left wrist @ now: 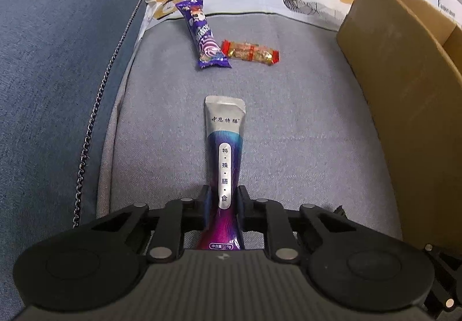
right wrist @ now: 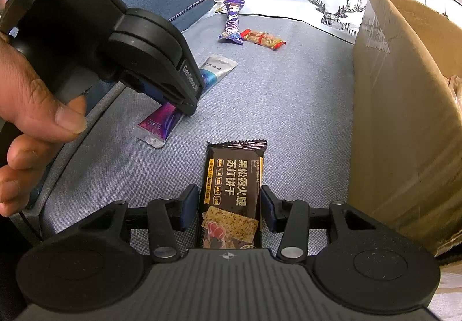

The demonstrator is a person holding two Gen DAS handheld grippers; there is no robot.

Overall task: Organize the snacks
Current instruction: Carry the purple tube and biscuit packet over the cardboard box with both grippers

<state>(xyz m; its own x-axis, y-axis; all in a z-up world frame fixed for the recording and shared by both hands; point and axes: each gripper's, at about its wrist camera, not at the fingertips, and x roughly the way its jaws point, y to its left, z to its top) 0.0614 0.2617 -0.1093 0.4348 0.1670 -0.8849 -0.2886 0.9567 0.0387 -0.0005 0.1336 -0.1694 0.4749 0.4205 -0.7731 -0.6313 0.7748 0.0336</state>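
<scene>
The left gripper [left wrist: 223, 205] has its jaws closed on the lower part of a silver and purple sachet [left wrist: 225, 147], which lies flat on the grey cushion [left wrist: 303, 133] in the lower centre of the frame; this grip probably prepares a lift toward the cardboard box [left wrist: 404, 90] at the right edge. The right gripper [right wrist: 229, 205] has its jaws apart on both sides of a dark cracker packet [right wrist: 232, 191], not yet pressing it. This packet is flat, glossy, with yellow stripes. In the upper centre, a purple candy wrapper [left wrist: 203, 35] and a red-gold bar [left wrist: 249, 52] wait, almost touching.
</scene>
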